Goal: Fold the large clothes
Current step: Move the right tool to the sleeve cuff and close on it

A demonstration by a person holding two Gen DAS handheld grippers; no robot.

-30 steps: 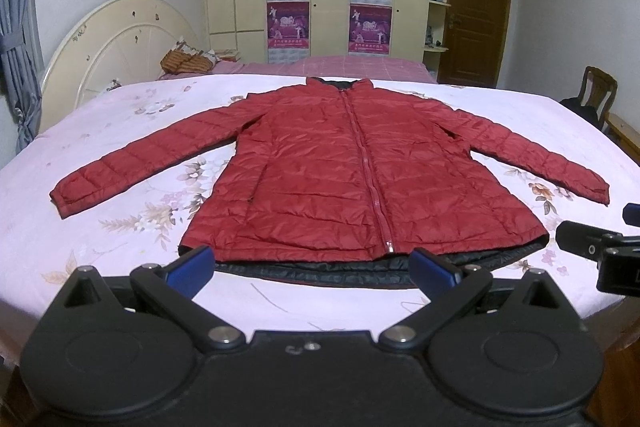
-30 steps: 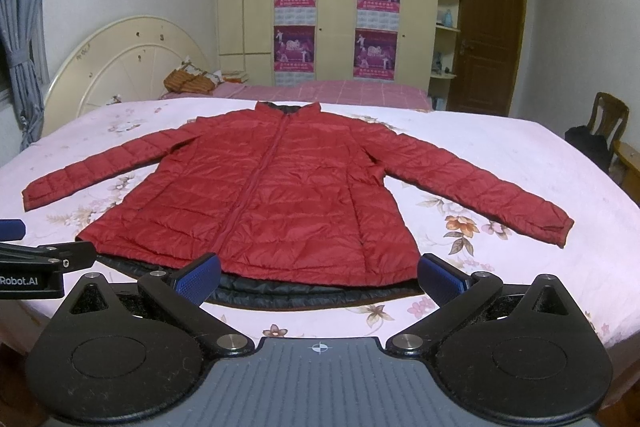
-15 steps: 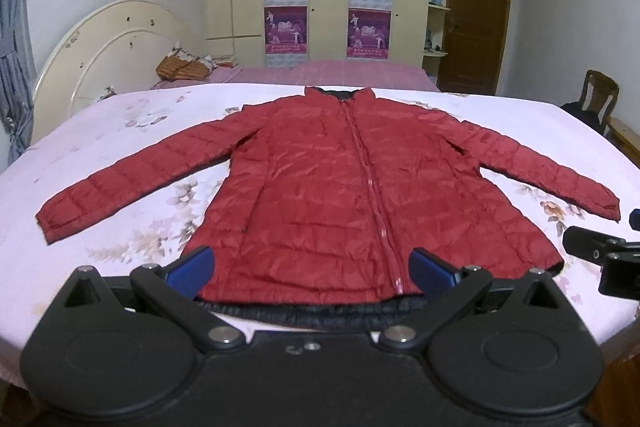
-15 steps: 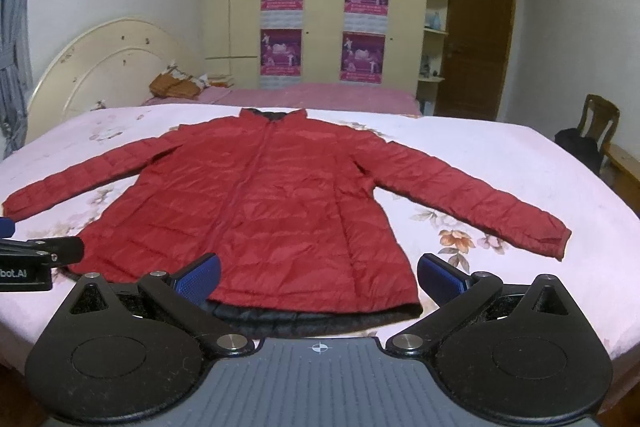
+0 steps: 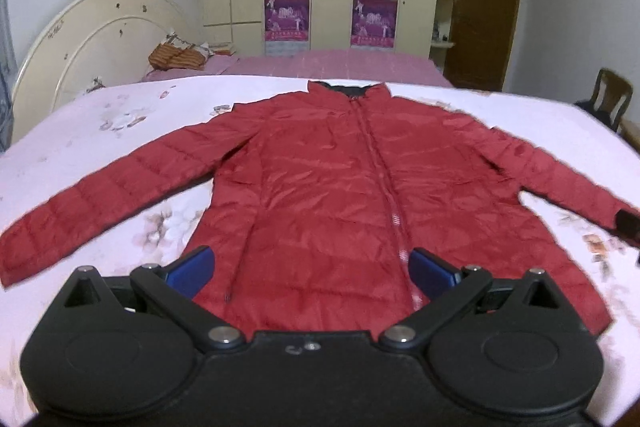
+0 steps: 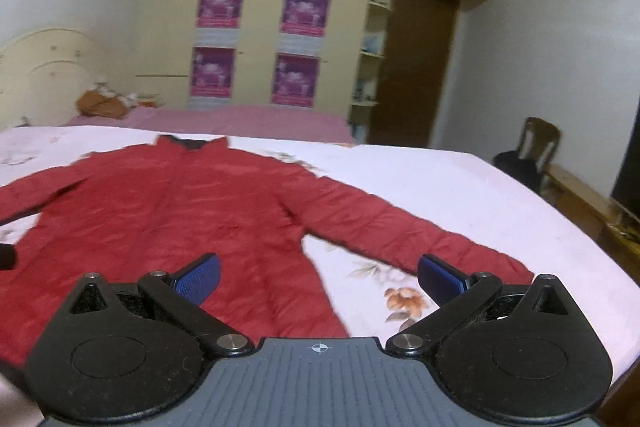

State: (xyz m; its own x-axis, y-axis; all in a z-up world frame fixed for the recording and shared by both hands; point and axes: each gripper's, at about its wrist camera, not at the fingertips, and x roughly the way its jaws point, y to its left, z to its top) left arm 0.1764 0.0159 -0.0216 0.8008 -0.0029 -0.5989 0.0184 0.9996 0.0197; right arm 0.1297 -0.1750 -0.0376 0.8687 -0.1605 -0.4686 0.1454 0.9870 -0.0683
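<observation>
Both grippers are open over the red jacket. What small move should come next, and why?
Probably swing the right gripper toward the jacket's right-hand sleeve and close on it. The red down jacket lies flat, zipped, sleeves spread on the bed; the left gripper holds nothing.

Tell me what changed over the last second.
Both claws moved in over the bed: the left claw now hangs above the red jacket's hem, the right claw swung toward its right sleeve. Nothing grasped; both open. Jacket lies flat as before.

We see the jacket (image 5: 340, 195) flat on the bed (image 5: 100, 131), collar at twelve o'clock, sleeves toward nine and three.
</observation>
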